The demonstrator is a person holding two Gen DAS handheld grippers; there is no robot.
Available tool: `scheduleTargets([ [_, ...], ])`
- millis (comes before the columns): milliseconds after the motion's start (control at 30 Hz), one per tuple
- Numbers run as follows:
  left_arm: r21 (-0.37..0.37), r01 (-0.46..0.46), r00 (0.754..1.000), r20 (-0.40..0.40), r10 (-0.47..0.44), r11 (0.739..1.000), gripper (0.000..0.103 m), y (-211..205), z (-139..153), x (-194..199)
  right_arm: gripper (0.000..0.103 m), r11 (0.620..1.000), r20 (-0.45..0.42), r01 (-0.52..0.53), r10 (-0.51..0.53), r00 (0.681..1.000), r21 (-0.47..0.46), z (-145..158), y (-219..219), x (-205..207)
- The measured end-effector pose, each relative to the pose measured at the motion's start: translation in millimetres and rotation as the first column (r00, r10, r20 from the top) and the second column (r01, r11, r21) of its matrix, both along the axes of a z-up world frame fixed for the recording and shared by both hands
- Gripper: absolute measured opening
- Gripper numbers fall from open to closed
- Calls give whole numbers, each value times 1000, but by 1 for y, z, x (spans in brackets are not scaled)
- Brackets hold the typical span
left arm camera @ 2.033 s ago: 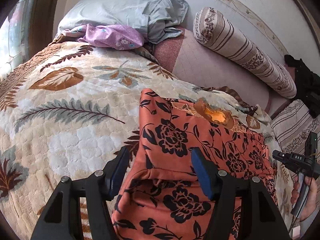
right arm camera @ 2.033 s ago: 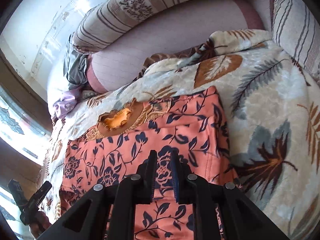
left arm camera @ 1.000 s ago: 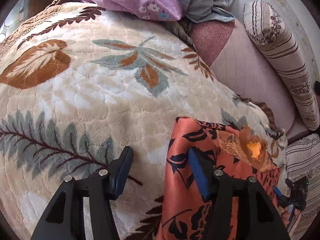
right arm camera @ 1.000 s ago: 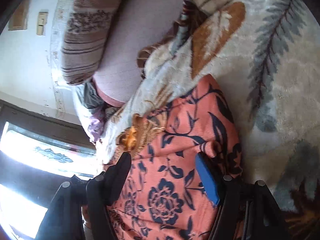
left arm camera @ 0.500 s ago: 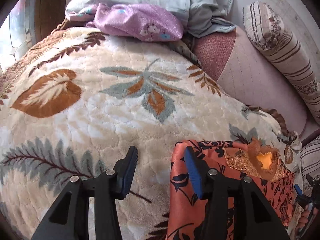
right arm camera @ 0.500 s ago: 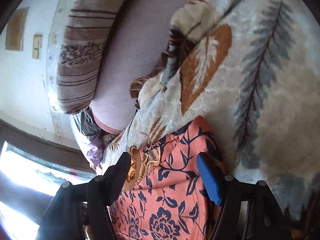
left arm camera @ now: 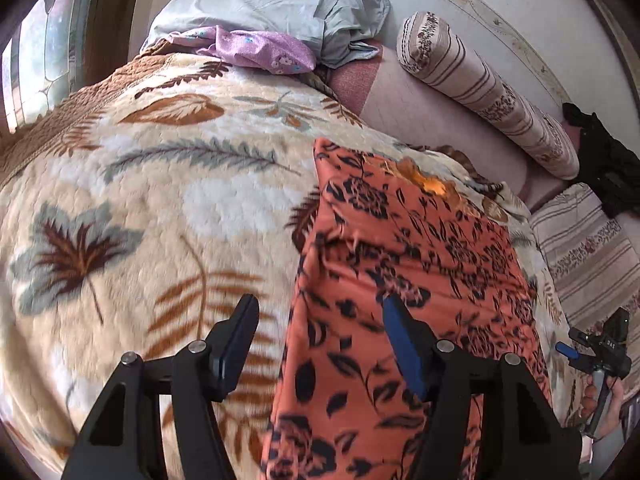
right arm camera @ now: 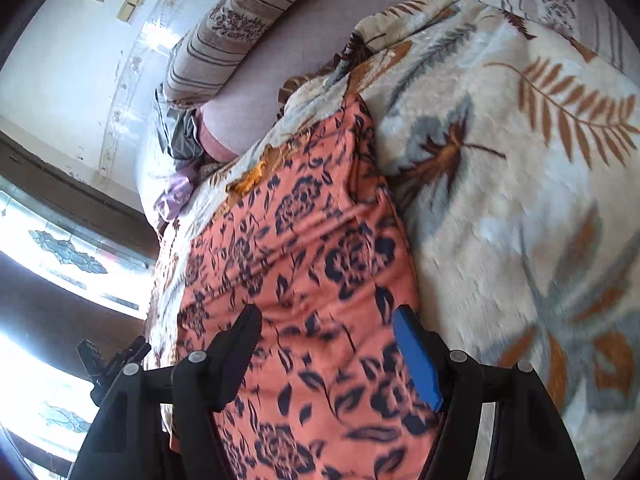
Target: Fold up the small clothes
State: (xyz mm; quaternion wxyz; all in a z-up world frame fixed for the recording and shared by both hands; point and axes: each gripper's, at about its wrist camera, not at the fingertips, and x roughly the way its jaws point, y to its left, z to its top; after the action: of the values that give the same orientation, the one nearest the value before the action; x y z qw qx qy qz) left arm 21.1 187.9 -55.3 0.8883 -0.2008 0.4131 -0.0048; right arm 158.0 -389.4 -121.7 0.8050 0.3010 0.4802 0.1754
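Left gripper: your left gripper (left arm camera: 318,334) has its jaws standing wide, and they have just been opening. Nothing is pinched; the garment's left edge runs up between the fingers, clear of both pads.
Right gripper: your right gripper (right arm camera: 328,346) is also spread wide, hanging over the garment's near right part with no cloth caught.
Garment: the orange floral garment (left arm camera: 404,248) lies flat on the blanket, reaching away from both grippers. Its gold embroidered neckline (left arm camera: 432,184) sits at the far end.
Change, left view: half a second ago only the garment's far corner showed by your right finger. Now you have drawn back, and nearly its whole length lies ahead.
Change, right view: the same; far more orange cloth fills the space between and beyond the fingers than before.
Blanket: the cream leaf-print blanket (left arm camera: 160,208) spreads out to the left of your left gripper.
Beyond: a purple cloth (left arm camera: 260,50) and a striped bolster (left arm camera: 480,84) lie far ahead.
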Motion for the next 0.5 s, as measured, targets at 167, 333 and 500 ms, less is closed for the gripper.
scheduleTargets([
  [167, -74, -14, 997, -80, 9, 997, 66, -5, -19, -65, 72, 999, -153, -37, 34, 988, -13, -20, -18, -57],
  [333, -130, -46, 989, -143, 27, 990, 66, -9, -33, -94, 72, 996, -257, -62, 76, 963, 63, -42, -22, -89],
  [500, -141, -78, 981, -189, 51, 987, 66, -12, -45, -106, 72, 998, -285, -45, 54, 957, 38, -51, -24, -101],
])
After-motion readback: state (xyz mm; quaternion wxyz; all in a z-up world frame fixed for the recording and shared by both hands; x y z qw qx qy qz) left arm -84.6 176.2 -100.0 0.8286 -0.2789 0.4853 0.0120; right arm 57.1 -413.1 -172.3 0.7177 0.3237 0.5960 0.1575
